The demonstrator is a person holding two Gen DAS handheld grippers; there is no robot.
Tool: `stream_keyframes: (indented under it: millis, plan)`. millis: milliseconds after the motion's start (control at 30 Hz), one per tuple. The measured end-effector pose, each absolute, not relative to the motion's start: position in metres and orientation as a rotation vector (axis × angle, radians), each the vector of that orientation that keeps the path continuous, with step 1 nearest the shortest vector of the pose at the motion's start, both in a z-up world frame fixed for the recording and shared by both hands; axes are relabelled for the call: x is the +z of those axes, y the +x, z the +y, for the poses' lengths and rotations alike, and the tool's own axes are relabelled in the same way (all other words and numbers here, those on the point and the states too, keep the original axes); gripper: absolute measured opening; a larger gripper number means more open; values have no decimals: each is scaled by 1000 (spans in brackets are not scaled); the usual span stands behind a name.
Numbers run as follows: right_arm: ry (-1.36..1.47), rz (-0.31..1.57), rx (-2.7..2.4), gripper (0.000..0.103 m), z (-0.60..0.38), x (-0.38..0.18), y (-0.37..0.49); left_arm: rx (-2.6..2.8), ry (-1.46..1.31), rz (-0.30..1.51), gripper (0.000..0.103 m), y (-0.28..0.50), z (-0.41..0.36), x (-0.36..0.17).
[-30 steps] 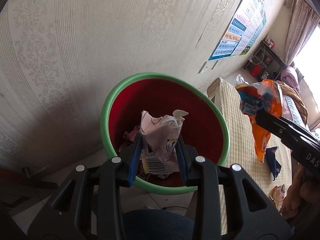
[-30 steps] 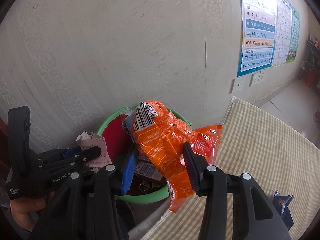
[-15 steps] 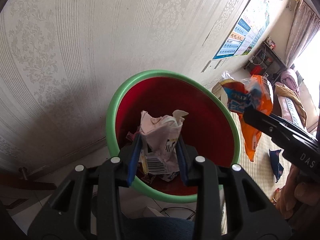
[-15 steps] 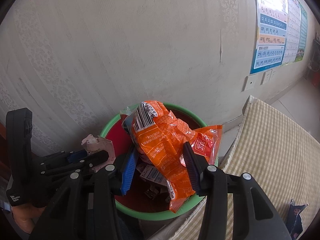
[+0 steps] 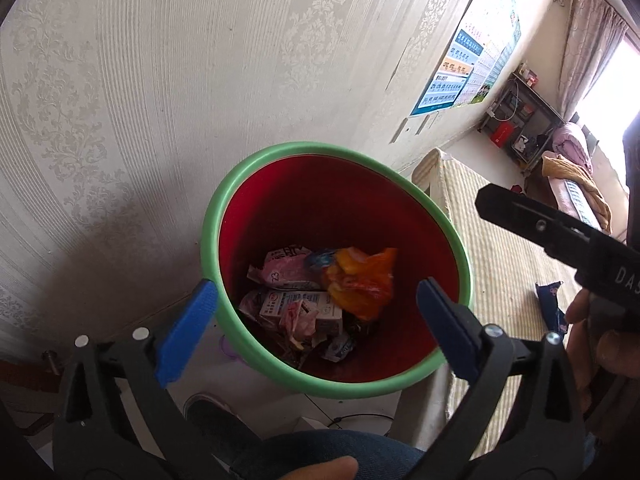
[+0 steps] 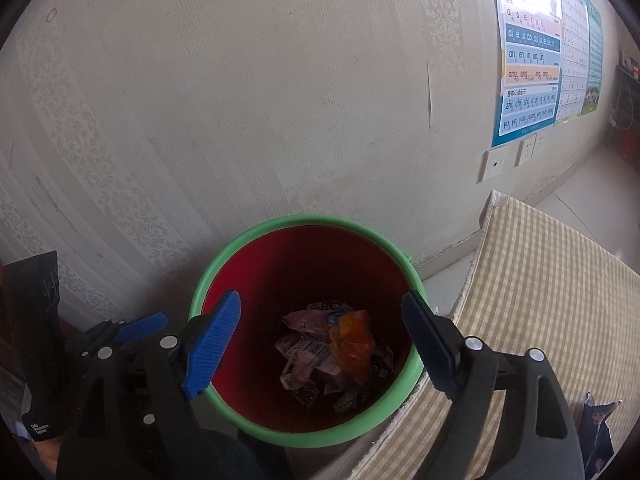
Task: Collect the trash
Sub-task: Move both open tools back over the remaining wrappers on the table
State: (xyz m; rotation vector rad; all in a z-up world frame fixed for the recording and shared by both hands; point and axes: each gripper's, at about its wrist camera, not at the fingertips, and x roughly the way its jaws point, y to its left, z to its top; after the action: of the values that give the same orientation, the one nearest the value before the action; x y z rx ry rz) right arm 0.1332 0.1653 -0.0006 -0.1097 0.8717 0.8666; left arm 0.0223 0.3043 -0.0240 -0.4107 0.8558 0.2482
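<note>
Currently: drop step done, left gripper (image 5: 316, 324) and right gripper (image 6: 320, 340) jaws just opened, both empty above bin (image 5: 256, 172), orange wrapper (image 5: 360, 284) inside; next, fetch dark packet (image 6: 598, 428) on right.

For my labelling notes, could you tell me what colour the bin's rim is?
The bin's rim is green, its inside red; the left wrist view shows it best.

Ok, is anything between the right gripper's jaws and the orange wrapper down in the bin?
Nothing. In the right wrist view the right gripper has just opened above the bin; bare air separates it from the orange wrapper lying among the cartons.
</note>
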Motion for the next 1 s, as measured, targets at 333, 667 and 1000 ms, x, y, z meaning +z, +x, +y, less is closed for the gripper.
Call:
stream_keyframes:
  millis: [333,667,1000]
  plan:
    - [-94,852,809,96,132,11,124,256,-386,863,97,13,289,-9]
    - [-43,846,725,96,57,22,121,194,-339,864,97,20,234,11]
    - [-8,840,597,96,-47,24,117,61,-307,878,97,33,152,21]
